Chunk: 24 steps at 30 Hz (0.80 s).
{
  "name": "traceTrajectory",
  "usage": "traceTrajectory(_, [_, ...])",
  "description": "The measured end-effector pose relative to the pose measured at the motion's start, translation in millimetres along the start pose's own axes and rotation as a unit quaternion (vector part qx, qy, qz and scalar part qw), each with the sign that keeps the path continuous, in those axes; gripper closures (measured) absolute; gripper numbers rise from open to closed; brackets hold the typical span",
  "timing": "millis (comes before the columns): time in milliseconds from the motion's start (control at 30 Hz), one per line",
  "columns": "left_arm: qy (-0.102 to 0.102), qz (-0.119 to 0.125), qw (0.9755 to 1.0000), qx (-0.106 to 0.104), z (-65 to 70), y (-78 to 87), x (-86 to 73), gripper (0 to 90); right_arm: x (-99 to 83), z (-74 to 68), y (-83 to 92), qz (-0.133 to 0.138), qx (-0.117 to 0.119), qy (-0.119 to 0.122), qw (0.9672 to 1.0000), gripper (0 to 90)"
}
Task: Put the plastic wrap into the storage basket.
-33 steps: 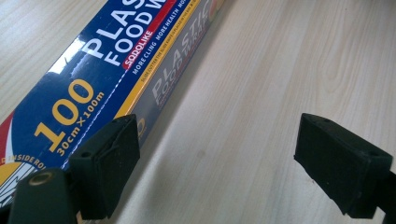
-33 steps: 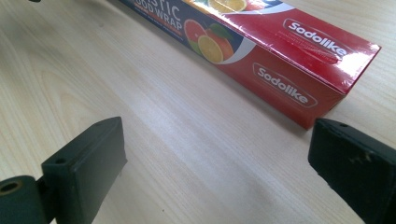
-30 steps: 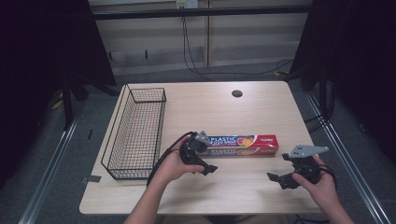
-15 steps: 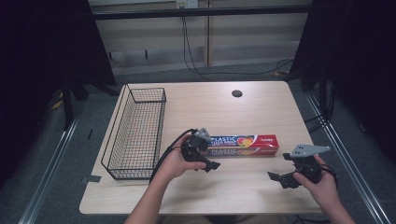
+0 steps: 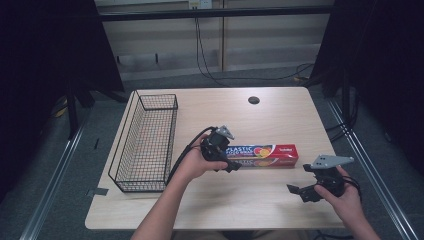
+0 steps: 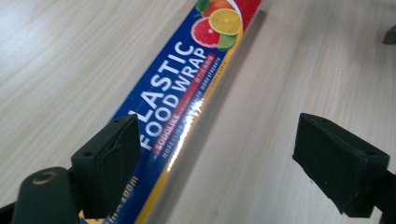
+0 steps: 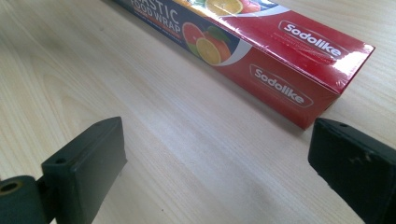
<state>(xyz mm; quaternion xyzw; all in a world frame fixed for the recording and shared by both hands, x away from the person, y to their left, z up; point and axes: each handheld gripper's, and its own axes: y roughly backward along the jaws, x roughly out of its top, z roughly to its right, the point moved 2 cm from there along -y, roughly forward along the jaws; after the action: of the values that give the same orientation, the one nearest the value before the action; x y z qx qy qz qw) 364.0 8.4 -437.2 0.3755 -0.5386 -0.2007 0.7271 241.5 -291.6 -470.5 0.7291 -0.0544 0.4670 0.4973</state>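
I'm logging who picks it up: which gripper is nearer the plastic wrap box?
Left. The left gripper stands open at the plastic wrap box's blue end. The right gripper is also open, on the table short of the red end.

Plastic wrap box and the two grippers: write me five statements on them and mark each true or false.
1. The plastic wrap box lies flat on the table. True.
2. The box sits inside the wire basket. False: it lies on the bare tabletop to the basket's right.
3. The left gripper has its fingers clamped on the box. False: they stand wide open, the box's near end between them but not pressed.
4. The right gripper is open with only tabletop between its fingers. True.
5. The right gripper touches the box's red end. False: it is apart from it, nearer the table's front edge.
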Motion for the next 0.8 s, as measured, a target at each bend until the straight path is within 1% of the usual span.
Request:
traceTrajectory(100, [0.001, -0.002, 1.0000, 0.000, -3.9, -1.4, 5.9, 15.1, -0.3, 0.1, 0.3, -0.001, -0.002, -0.001, 1.0000, 3.7])
traceTrajectory(133, [0.004, -0.003, 1.0000, 0.000, -4.8, -2.3, 7.5, 15.2, -0.3, 0.4, 0.9, 0.000, -0.002, -0.002, 1.0000, 3.7])
traceTrajectory(167, [0.004, -0.003, 1.0000, 0.000, -7.4, -5.1, 10.5, 15.2, -0.3, 0.6, 1.0, 0.000, -0.002, -0.002, 1.0000, 3.7])
traceTrajectory(200, [0.004, -0.003, 1.0000, 0.000, -7.4, -5.1, 10.5, 15.1, -0.3, 0.6, 1.0, 0.000, -0.002, -0.002, 1.0000, 3.7])
traceTrajectory(267, [0.004, -0.011, 0.9999, -0.003, -10.8, -8.8, 15.1, 15.2, -0.6, 0.3, 0.2, -0.002, 0.000, -0.002, 1.0000, 3.7])
traceTrajectory(367, [0.006, -0.013, 0.9999, 0.000, -13.0, -11.9, 18.0, 15.3, -0.4, -0.2, -0.4, -0.002, 0.002, -0.001, 1.0000, 3.7])
traceTrajectory(400, [0.010, -0.015, 0.9998, -0.001, -14.0, -13.3, 19.4, 15.1, -0.3, -0.2, -0.4, -0.002, 0.002, 0.000, 1.0000, 3.7])
traceTrajectory(433, [0.003, -0.019, 0.9998, -0.001, -15.9, -14.4, 21.0, 15.1, -0.3, -0.2, -0.4, -0.002, 0.002, 0.000, 1.0000, 3.7])
traceTrajectory(467, [0.002, -0.021, 0.9998, 0.002, -17.1, -15.7, 22.7, 15.2, -0.3, -0.2, -0.3, -0.002, 0.002, -0.001, 1.0000, 3.7])
traceTrajectory(500, [0.004, -0.023, 0.9997, 0.002, -17.9, -17.1, 24.4, 15.2, -0.3, 0.0, -0.3, -0.002, 0.002, -0.002, 1.0000, 3.7])
traceTrajectory(533, [0.001, -0.024, 0.9997, 0.001, -19.3, -18.4, 26.1, 15.3, -0.3, 0.1, -0.4, 0.000, 0.004, -0.002, 1.0000, 3.7])
traceTrajectory(567, [0.001, -0.027, 0.9996, 0.004, -21.0, -21.8, 29.3, 15.3, -0.3, 0.2, -0.4, -0.001, 0.004, -0.003, 1.0000, 3.7])
traceTrajectory(633, [0.000, -0.030, 0.9996, 0.002, -22.4, -23.4, 30.6, 15.4, -0.2, 0.3, -0.3, 0.000, 0.004, -0.003, 1.0000, 3.7])
traceTrajectory(667, [0.005, -0.030, 0.9995, 0.002, -22.6, -25.9, 31.9, 15.4, -0.2, 0.4, -0.2, 0.000, 0.005, -0.003, 1.0000, 3.7])
traceTrajectory(700, [-0.001, -0.038, 0.9993, 0.004, -24.7, -29.8, 34.5, 15.4, -0.2, 0.6, -0.1, 0.001, 0.005, -0.002, 1.0000, 3.7])
traceTrajectory(733, [-0.001, -0.038, 0.9993, 0.004, -24.7, -29.8, 34.5, 15.3, -0.2, 0.6, -0.1, 0.001, 0.005, -0.002, 1.0000, 3.7])
traceTrajectory(767, [-0.008, -0.045, 0.9989, 0.007, -26.7, -33.3, 37.3, 15.3, -0.2, 0.8, 0.3, 0.000, 0.003, -0.002, 1.0000, 3.7])
traceTrajectory(800, [-0.008, -0.045, 0.9989, 0.007, -26.7, -33.3, 37.3, 15.2, -0.2, 0.8, 0.3, 0.000, 0.003, -0.002, 1.0000, 3.7])
